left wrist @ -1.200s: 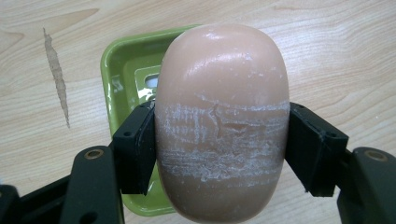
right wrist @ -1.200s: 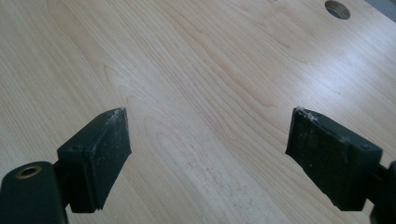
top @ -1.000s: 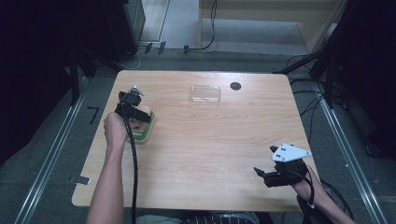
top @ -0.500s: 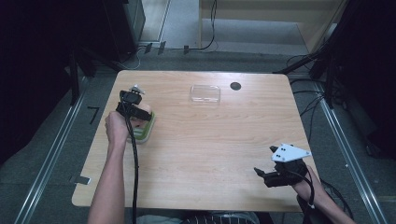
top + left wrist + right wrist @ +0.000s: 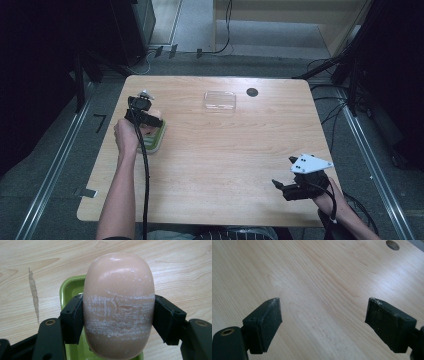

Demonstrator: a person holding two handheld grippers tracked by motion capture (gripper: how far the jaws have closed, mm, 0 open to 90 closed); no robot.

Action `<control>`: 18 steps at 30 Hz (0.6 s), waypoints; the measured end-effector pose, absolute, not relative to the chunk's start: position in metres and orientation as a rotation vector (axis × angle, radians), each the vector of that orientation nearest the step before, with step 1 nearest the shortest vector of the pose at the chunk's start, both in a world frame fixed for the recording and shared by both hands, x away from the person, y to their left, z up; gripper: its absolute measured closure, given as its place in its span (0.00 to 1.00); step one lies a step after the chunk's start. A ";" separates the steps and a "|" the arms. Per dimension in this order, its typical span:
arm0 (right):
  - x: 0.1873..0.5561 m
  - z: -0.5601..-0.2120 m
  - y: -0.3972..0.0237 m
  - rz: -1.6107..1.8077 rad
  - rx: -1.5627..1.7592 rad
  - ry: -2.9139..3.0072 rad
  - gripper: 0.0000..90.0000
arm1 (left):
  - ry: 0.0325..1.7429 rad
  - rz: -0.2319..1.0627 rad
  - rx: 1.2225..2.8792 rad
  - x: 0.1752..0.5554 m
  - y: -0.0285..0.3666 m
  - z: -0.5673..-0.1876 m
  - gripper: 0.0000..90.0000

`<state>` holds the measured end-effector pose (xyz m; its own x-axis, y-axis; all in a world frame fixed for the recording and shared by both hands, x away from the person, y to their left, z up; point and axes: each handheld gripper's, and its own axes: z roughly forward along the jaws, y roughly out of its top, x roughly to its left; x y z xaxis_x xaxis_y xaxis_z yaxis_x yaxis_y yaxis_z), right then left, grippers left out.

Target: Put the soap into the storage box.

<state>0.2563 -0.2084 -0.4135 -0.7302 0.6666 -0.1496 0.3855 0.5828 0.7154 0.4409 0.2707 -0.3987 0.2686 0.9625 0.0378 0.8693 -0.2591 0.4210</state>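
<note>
Your left gripper (image 5: 117, 322) grips a peach-coloured bar of soap (image 5: 118, 305); its two black jaws press against the bar's opposite long sides, where the surface is scuffed white. In the left gripper view the soap stands over the near end of a green soap dish (image 5: 72, 287), whose rim and inner floor show to the left of and beneath the bar; whether the bar touches the dish floor cannot be told. In the high view the same group sits toward the left edge of the wooden bench (image 5: 225, 165): your left hand (image 5: 127, 135) holds the gripper (image 5: 145, 119) over the dish (image 5: 156, 140), and the cable trails back along your forearm.

Your right gripper (image 5: 323, 322) has its jaws spread wide apart with nothing between them; bare bench grain lies under and beyond the pads. In the high view it (image 5: 281, 187) rests near the bench's near right corner, well apart from the soap and dish, with its grey three-cornered plate on top.

A clear plastic lid (image 5: 220, 100) lies near the far edge of the bench, just beside a dark round hole (image 5: 252, 92) in the benchtop, which also appears at the top of the right gripper view (image 5: 392, 244).
</note>
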 end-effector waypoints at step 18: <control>0.257 -0.414 -0.209 0.955 0.843 2.411 0.15 | 1.758 0.392 2.222 0.442 0.283 -0.421 0.38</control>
